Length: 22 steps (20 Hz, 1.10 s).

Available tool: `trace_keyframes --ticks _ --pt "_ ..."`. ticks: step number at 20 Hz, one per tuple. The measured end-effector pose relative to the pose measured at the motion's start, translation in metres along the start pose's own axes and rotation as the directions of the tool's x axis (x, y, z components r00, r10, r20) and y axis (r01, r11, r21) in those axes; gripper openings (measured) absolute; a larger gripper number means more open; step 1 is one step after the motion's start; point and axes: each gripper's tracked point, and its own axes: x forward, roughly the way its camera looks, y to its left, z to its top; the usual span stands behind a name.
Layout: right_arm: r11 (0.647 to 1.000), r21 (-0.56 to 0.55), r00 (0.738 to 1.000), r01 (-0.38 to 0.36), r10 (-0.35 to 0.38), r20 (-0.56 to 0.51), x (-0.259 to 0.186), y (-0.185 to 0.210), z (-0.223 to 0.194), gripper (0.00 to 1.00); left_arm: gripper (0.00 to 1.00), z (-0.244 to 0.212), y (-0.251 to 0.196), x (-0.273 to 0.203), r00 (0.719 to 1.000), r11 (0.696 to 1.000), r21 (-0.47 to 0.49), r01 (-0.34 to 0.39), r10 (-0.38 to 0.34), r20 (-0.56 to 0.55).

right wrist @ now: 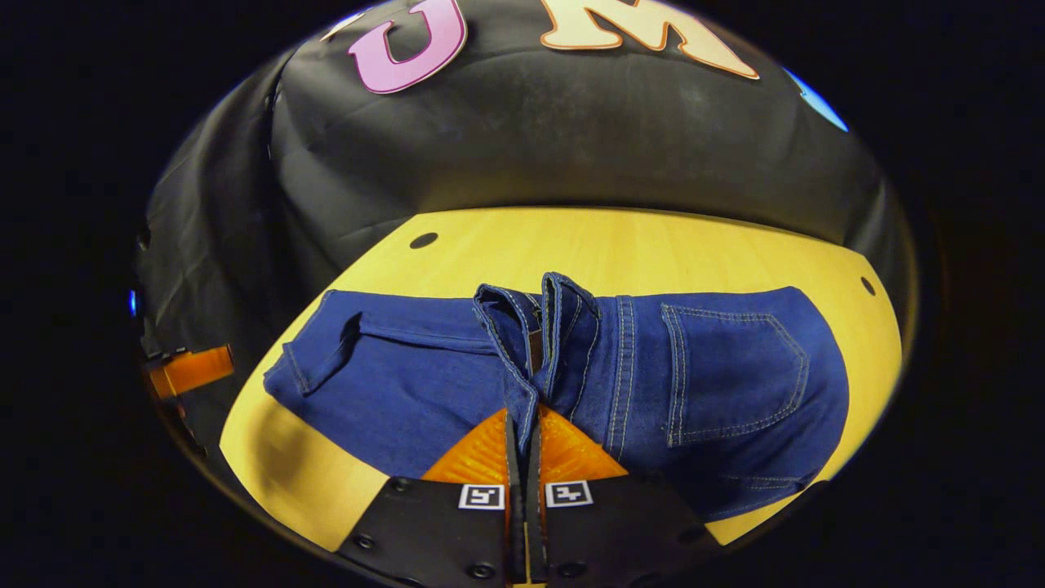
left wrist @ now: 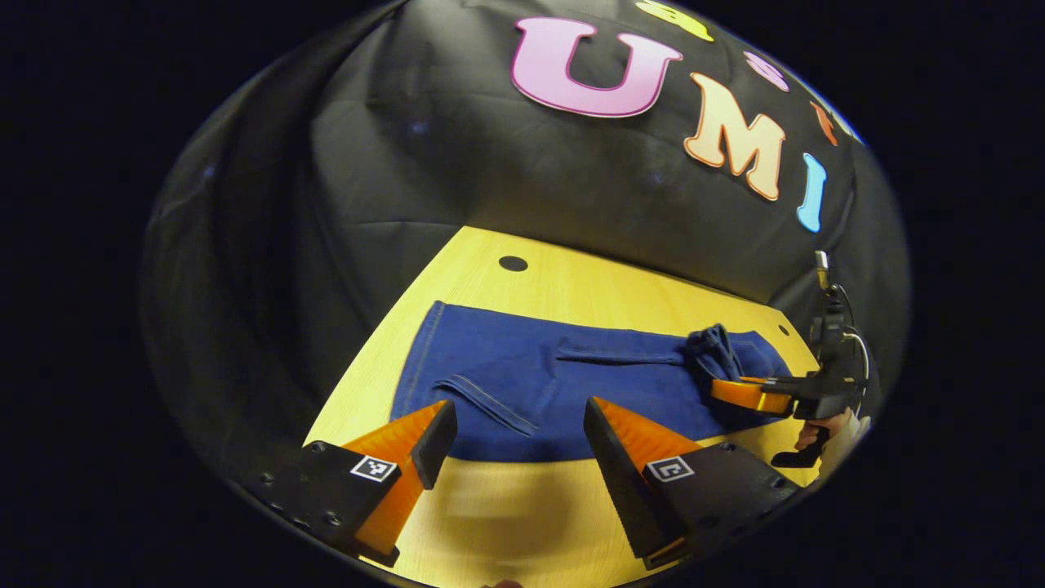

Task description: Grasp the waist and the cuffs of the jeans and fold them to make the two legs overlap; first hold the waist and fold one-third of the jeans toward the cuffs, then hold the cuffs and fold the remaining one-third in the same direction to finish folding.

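While the jeans [right wrist: 424, 376] lie along the yellow table [right wrist: 653, 245] with their legs already stacked, we have the waist [right wrist: 539, 327] pinched into a raised ridge between the right tongs [right wrist: 522, 433], whose fingers are pressed together on the denim. The back pocket [right wrist: 735, 367] lies flat just beside that ridge, on the side away from the legs. In the left gripper view the same tongs show farther off, clamped on the bunched waistband [left wrist: 718, 347].

We judge the step in hand to be the first fold: carrying the waist a third of the way toward the cuffs. To do it well, we would lift the pinch only enough to clear the cloth below, travel straight along the legs, and set the waistband down square so both side edges line up. A grip at a single point may let the far corner of the waist sag, so a slow, level carry matters.

The garment's long axis runs across the table, parallel to the booth's back wall, waist toward our right and cuffs [left wrist: 424, 359] toward our left.

The left tongs [left wrist: 518, 437] stand wide apart, holding nothing, poised over the near edge of the legs close to the cuffs.
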Motion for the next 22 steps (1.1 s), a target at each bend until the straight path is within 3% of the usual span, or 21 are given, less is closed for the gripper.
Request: trace_keyframes --ticks 6,9,12,14,15,17,18,19,22 --pt "1.000 0.030 1.000 0.002 -0.002 0.004 0.001 -0.002 0.007 0.05 0.96 -0.040 0.025 0.010 0.995 0.998 0.046 -0.037 0.041 -0.087" --pt "0.998 0.052 0.999 -0.046 0.045 0.006 -0.004 0.003 0.009 0.18 0.96 -0.048 0.031 0.012 0.993 0.998 0.048 -0.036 0.041 -0.108" --pt "0.987 0.112 0.993 -0.115 0.110 0.046 -0.022 0.021 0.026 0.67 0.96 -0.051 0.042 0.015 0.992 0.998 0.046 -0.053 0.058 -0.112" --pt "0.986 0.128 0.992 -0.107 0.097 0.084 -0.034 0.020 0.041 1.00 0.96 -0.056 0.046 0.019 0.990 0.997 0.052 -0.057 0.063 -0.129" --pt "0.985 0.140 0.991 -0.104 0.090 0.104 -0.044 0.015 0.046 0.94 0.97 -0.058 0.046 0.022 0.989 0.997 0.049 -0.055 0.061 -0.134" --pt "0.980 0.180 0.989 -0.088 0.065 0.130 -0.060 0.002 0.057 0.98 0.96 -0.061 0.048 0.025 0.986 0.997 0.038 -0.061 0.066 -0.150" --pt "0.978 0.197 0.989 -0.073 0.045 0.144 -0.067 -0.007 0.063 0.94 0.96 -0.063 0.050 0.027 0.985 0.997 0.034 -0.069 0.074 -0.155" --pt "0.975 0.215 0.988 -0.052 0.018 0.156 -0.072 -0.017 0.066 0.98 0.96 -0.064 0.052 0.029 0.984 0.997 0.028 -0.075 0.078 -0.157" --pt "0.965 0.262 0.980 -0.002 -0.051 0.195 -0.088 -0.044 0.080 0.94 0.98 -0.073 0.047 0.029 0.981 0.997 -0.010 -0.072 0.069 -0.179"
